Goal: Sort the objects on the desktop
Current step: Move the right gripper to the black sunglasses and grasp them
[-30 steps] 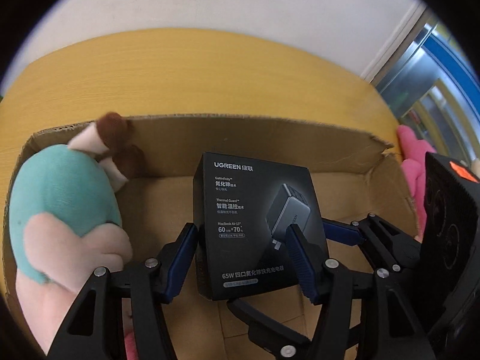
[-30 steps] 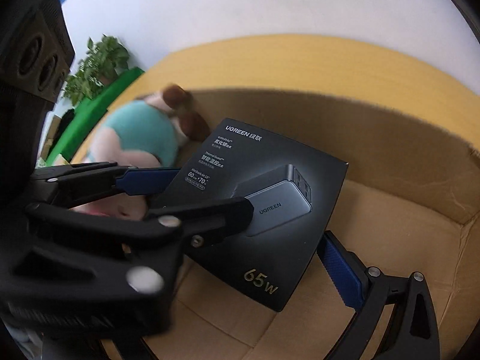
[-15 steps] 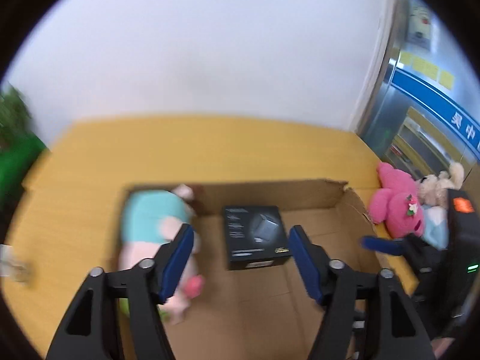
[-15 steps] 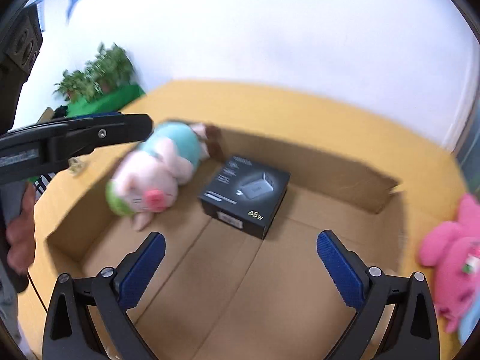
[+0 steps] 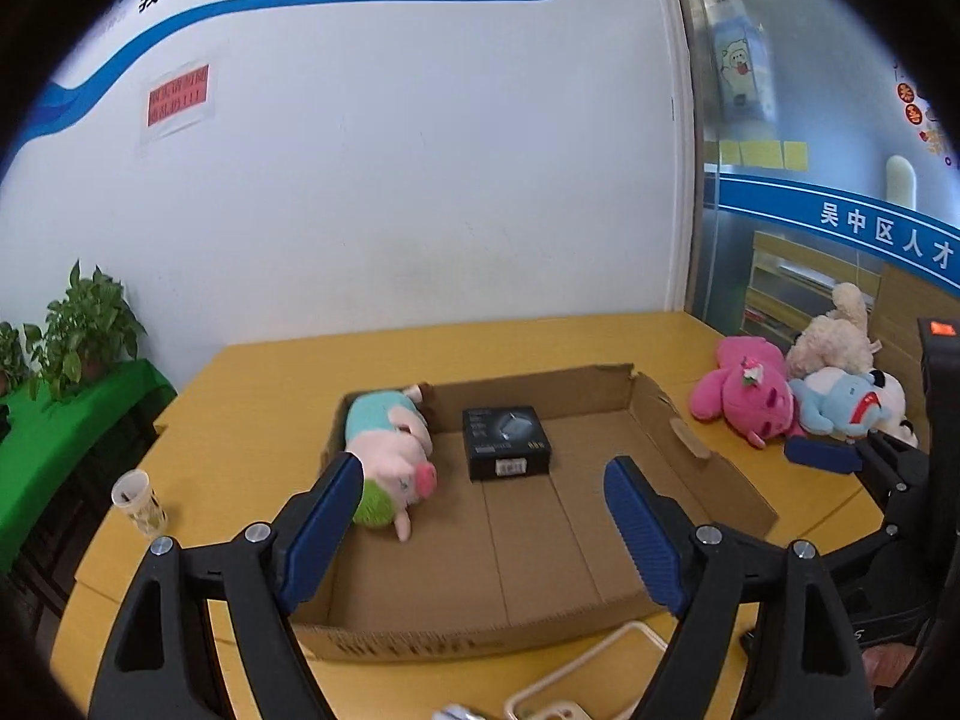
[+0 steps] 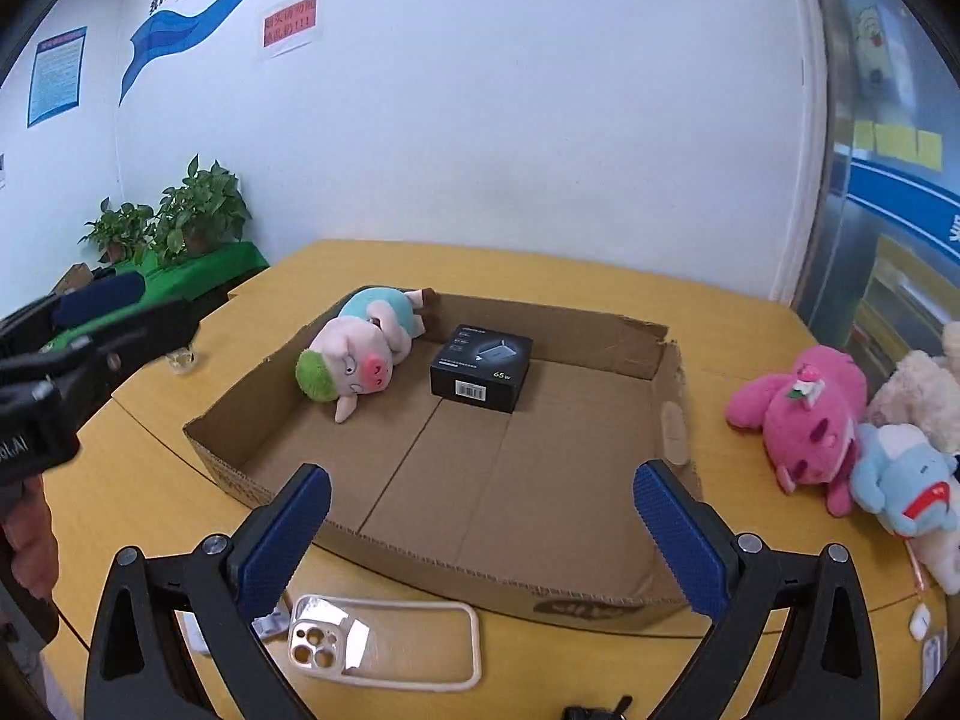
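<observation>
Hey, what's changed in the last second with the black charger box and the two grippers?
Both grippers let go of the black charger box and pulled back and up out of the cardboard tray. The left gripper has just been opening, nothing between its pads; the right gripper is open too. The box sits in the tray beside the pig plush, which kept its place.

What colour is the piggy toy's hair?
Green. The pig plush lies in the cardboard box; the right wrist view shows it best.

bright, even indoor light, soft shadows; sharp centre, strong fisheye bending and black vignette at the edges.
</observation>
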The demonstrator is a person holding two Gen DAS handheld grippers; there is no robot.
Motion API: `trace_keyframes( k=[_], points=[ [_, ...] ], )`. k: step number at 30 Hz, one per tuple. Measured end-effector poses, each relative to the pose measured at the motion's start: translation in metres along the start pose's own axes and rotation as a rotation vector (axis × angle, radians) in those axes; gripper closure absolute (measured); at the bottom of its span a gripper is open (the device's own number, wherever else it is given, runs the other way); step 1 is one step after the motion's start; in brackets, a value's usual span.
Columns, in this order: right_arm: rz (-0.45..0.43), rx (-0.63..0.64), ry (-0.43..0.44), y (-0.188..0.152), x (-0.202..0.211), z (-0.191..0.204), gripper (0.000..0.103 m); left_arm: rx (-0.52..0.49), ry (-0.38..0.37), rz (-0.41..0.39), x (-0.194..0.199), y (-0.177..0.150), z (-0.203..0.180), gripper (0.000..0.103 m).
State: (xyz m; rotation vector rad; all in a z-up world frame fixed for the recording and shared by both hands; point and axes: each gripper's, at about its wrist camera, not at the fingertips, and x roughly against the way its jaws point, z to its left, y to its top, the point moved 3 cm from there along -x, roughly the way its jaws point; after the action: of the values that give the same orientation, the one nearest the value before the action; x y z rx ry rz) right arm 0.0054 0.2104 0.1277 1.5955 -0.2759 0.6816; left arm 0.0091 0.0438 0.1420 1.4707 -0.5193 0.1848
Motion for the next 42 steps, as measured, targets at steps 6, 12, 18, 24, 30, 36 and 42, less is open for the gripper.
trace_keyframes(
  k=[6,12,18,24,30,36,42],
  points=[
    [-0.018,-0.016,0.011,-0.012,0.031,0.004,0.075,0.022,-0.054,0.015,0.012,-0.014,-0.012,0.086],
    [-0.021,-0.041,0.030,-0.025,0.048,0.008,0.000,0.114,-0.082,0.072,0.010,-0.028,-0.005,0.069],
    [-0.071,0.004,-0.023,-0.027,0.054,0.014,0.000,0.090,-0.016,-0.046,0.034,-0.027,-0.003,0.014],
    [-0.060,-0.001,0.002,-0.035,0.049,0.022,0.000,0.073,-0.003,-0.016,0.033,-0.037,-0.004,0.014],
    [-0.008,-0.080,-0.019,-0.067,0.053,-0.006,0.000,0.070,-0.105,0.041,0.032,-0.058,-0.015,0.014],
    [0.180,-0.175,-0.019,-0.155,0.049,-0.062,0.000,0.040,-0.210,0.184,0.014,-0.104,-0.044,0.014],
    [0.337,-0.235,0.002,-0.224,0.037,-0.082,0.004,0.066,-0.311,0.308,-0.006,-0.137,-0.074,0.014]
  ],
)
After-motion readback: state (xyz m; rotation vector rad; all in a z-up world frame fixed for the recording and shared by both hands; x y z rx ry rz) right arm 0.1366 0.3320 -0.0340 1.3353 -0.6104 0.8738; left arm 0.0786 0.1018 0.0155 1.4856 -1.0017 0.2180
